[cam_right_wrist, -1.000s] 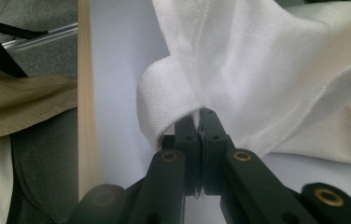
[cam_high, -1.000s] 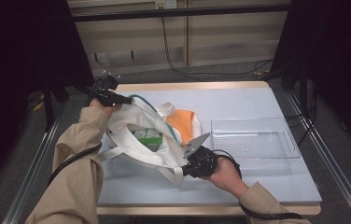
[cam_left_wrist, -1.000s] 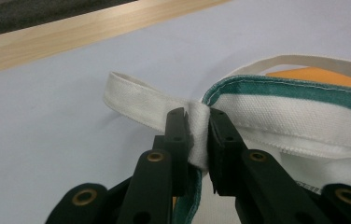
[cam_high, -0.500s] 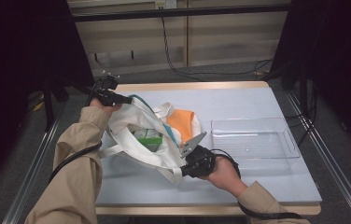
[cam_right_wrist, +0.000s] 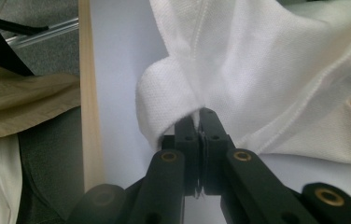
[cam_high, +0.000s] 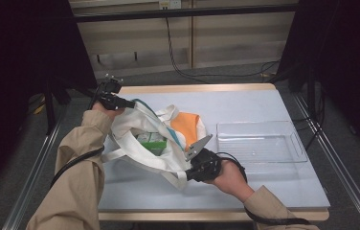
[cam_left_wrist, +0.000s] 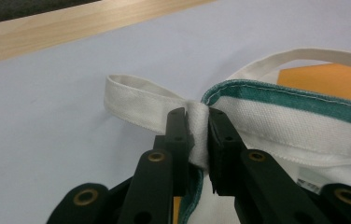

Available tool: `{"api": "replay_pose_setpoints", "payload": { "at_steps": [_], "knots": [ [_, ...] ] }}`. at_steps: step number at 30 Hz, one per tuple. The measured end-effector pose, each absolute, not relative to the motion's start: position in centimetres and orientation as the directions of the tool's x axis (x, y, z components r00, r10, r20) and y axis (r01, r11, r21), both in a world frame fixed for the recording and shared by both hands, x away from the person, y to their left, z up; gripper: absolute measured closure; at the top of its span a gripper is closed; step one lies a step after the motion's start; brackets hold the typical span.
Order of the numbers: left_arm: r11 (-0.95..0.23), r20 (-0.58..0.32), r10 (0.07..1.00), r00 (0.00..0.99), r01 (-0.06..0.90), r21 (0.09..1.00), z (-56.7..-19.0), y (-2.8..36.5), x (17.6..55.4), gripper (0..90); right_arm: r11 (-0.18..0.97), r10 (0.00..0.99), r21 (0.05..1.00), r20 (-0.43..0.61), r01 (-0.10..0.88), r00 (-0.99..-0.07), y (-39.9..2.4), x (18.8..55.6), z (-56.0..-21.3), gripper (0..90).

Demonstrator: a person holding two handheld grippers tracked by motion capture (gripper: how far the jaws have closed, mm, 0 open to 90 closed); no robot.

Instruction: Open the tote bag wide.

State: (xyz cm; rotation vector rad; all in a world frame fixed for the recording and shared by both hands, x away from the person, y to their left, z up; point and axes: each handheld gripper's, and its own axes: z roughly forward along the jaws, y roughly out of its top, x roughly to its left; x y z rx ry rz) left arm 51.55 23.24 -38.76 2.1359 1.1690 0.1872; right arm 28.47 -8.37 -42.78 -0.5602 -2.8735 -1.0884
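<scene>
Tote bag (cam_high: 142, 143) work is at the mouth-opening stage: the white cloth bag with its green-trimmed rim lies on the left half of the table (cam_high: 274, 191), between the far-left corner and the middle of the near edge, and both grippers pull its rim in opposite directions.

The left gripper (cam_high: 131, 103) sits toward the far-left corner; in the left gripper view its jaws are clamped on the white strap (cam_left_wrist: 198, 133) right where the strap meets the green trim (cam_left_wrist: 285, 95). The right gripper (cam_high: 186, 173) is near the middle of the near edge, and in the right gripper view its jaws are pressed together on a fold of the bag's white cloth (cam_right_wrist: 197, 105), with almost no gap between them.

Held this way, the bag's mouth gapes upward, and a green packet (cam_high: 151, 141) shows inside, with an orange item (cam_high: 186, 125) at the far side of the opening. A clear plastic tray (cam_high: 259, 141) sits empty on the right half of the table, just beside the bag.

Judging from this, the contents are about to come out, probably into the tray. The next move calls for one gripper to let go of the rim and reach in while the other keeps the mouth up, or for both to lift and tip the bag toward the tray. Loosening either grip risks the soft cloth collapsing over the packet.
</scene>
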Motion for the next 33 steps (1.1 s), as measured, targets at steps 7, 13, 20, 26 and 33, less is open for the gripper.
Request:
{"api": "replay_pose_setpoints", "payload": {
  "at_steps": [7, 13, 20, 26, 33],
  "knots": [
    [-0.359, -0.189, 0.788, 0.586, 0.687, 0.632, -38.0, 23.9, 50.5, 73.5, 0.666, 0.33, 0.663, 0.151, 0.343, -0.932, -8.5, 28.5, -42.6, 82.4],
    [-0.358, -0.195, 0.784, 0.589, 0.686, 0.634, -38.0, 24.5, 49.4, 64.4, 0.668, 0.339, 0.665, 0.126, 0.333, -0.932, -8.2, 28.5, -41.9, 69.3],
    [-0.375, -0.201, 0.764, 0.613, 0.675, 0.636, -38.1, 24.8, 48.5, 49.4, 0.681, 0.339, 0.656, 0.11, 0.325, -0.934, -8.3, 28.9, -41.5, 53.1],
    [-0.376, -0.196, 0.764, 0.615, 0.671, 0.64, -37.5, 25.3, 47.3, 44.8, 0.682, 0.336, 0.662, 0.094, 0.311, -0.937, -8.8, 29.1, -41.1, 46.6],
    [-0.371, -0.195, 0.763, 0.616, 0.665, 0.648, -37.0, 25.2, 46.2, 44.7, 0.667, 0.347, 0.672, 0.102, 0.322, -0.932, -9.7, 29.3, -40.5, 43.9]
  ]
}}
